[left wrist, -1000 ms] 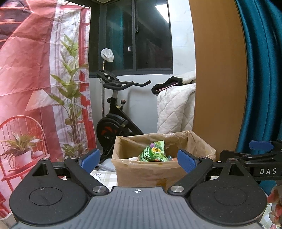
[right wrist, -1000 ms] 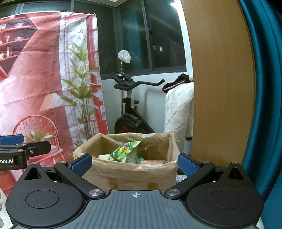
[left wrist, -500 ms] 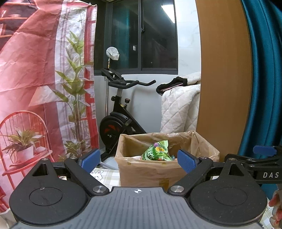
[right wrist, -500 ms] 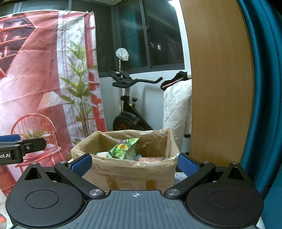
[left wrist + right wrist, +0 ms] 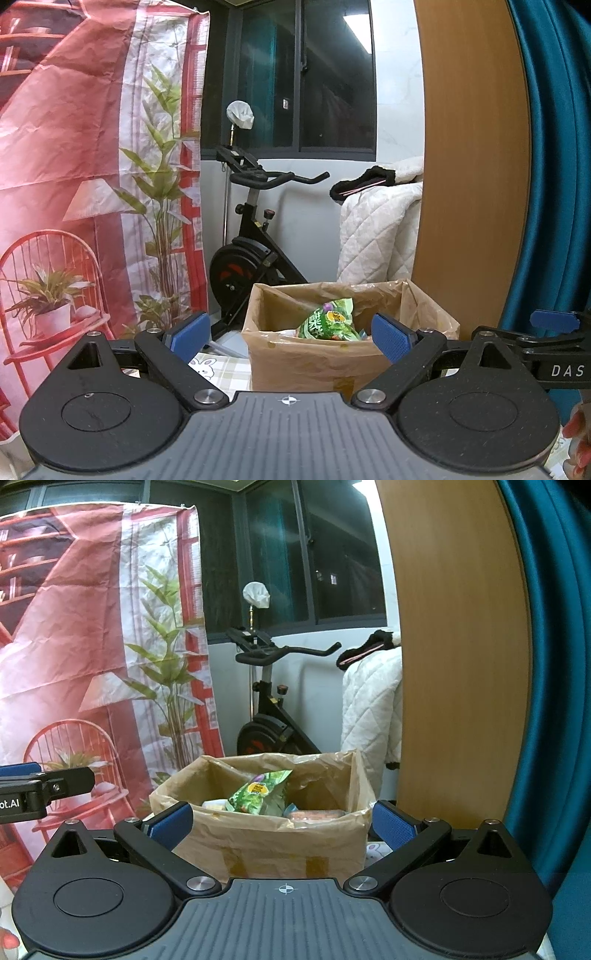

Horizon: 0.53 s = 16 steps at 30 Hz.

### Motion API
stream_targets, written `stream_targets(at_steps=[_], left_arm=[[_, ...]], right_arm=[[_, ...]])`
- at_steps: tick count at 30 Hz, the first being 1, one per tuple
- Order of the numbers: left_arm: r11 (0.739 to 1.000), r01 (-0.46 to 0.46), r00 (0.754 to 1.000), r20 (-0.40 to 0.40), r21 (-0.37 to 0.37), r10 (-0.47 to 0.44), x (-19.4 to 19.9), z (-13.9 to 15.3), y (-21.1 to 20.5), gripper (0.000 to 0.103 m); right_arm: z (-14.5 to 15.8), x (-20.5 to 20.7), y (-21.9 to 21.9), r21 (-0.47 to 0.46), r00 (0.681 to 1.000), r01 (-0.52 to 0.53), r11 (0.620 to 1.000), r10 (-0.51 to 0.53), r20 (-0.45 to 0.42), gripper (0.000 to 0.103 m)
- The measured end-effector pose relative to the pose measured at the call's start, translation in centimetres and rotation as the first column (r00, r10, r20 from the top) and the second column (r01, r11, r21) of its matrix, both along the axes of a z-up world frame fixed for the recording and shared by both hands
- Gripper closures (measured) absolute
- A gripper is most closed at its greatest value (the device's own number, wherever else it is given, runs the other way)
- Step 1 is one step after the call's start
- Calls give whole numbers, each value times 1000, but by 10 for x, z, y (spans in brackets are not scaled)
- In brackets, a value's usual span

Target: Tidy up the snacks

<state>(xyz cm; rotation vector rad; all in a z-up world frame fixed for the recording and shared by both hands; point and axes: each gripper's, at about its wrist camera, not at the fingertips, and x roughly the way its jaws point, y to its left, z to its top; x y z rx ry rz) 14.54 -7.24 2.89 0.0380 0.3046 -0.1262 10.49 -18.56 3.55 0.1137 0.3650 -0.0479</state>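
**Both grippers level before the snack box**

Since the earlier frames, both views have tilted down slightly; the box sits lower in frame. Left gripper (image 5: 291, 334) and right gripper (image 5: 282, 821): jaws wide, empty. Lower centre: cardboard box (image 5: 273, 845) holding a green snack bag (image 5: 258, 794). Behind, centre: exercise bike (image 5: 255, 243).

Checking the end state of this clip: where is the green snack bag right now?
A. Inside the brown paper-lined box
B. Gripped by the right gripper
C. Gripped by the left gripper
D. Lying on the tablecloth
A: the green snack bag stands inside the brown box; the left gripper and right gripper are open and empty.
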Motion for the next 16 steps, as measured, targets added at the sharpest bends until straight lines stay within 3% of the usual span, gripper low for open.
stream_targets(at_steps=[16], left_arm=[[1000, 5, 1000, 1, -23, -5, -1, 0, 3, 7]], right_arm=[[3, -4, 2, -3, 1000, -11, 1000, 11, 0, 1]])
